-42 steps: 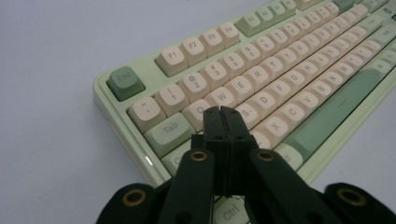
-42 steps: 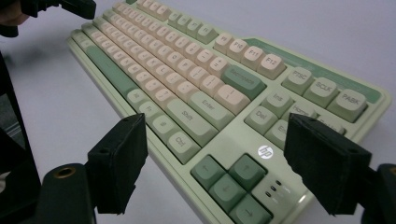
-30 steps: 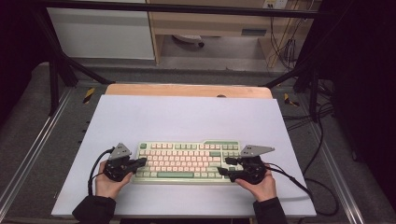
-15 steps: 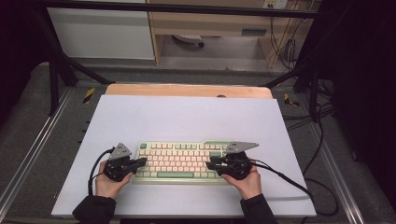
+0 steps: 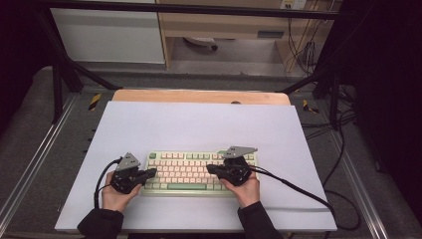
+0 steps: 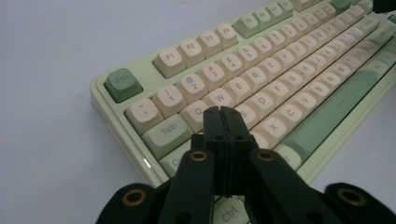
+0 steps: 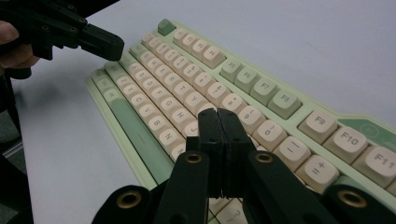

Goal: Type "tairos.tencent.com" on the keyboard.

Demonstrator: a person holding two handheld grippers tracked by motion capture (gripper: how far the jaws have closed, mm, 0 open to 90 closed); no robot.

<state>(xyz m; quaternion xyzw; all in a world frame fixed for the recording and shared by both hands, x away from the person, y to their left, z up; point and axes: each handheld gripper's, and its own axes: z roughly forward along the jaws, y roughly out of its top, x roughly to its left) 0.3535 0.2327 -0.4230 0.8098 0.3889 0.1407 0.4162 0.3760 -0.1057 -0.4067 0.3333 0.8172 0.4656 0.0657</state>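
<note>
The white table top (image 5: 199,124) carries a pale green mechanical keyboard (image 5: 191,172) with cream keycaps, lying near its front edge and square to the person. Beyond the far edge we see a strip of wooden board (image 5: 199,96), and past that a grey floor with trailing cables. Our left hand (image 5: 117,195) sits at the keyboard's left end and our right hand (image 5: 246,188) at its right half, each bearing a black tong-style tool.

The left gripper (image 6: 220,111) has its jaws pressed flat together with nothing between them; in the left gripper view the joined tip hovers over the left-hand letter block, about the Q and A keys (image 6: 198,112), beside the Tab key (image 6: 167,131). Whether it touches a keycap we cannot tell.

The right gripper (image 7: 218,113) has just been closing, and its jaws now meet with nothing caught between them; in the right gripper view the tip stands over the right-hand letter rows, below the number row and the green function keys (image 7: 261,95).

We judge the step in hand to be typing, with each closed tip used as a single stiff finger. The next move calls for a short, straight press on one keycap only, the tip centred so that it does not clip a neighbour, while the other tool holds off the keys
</note>
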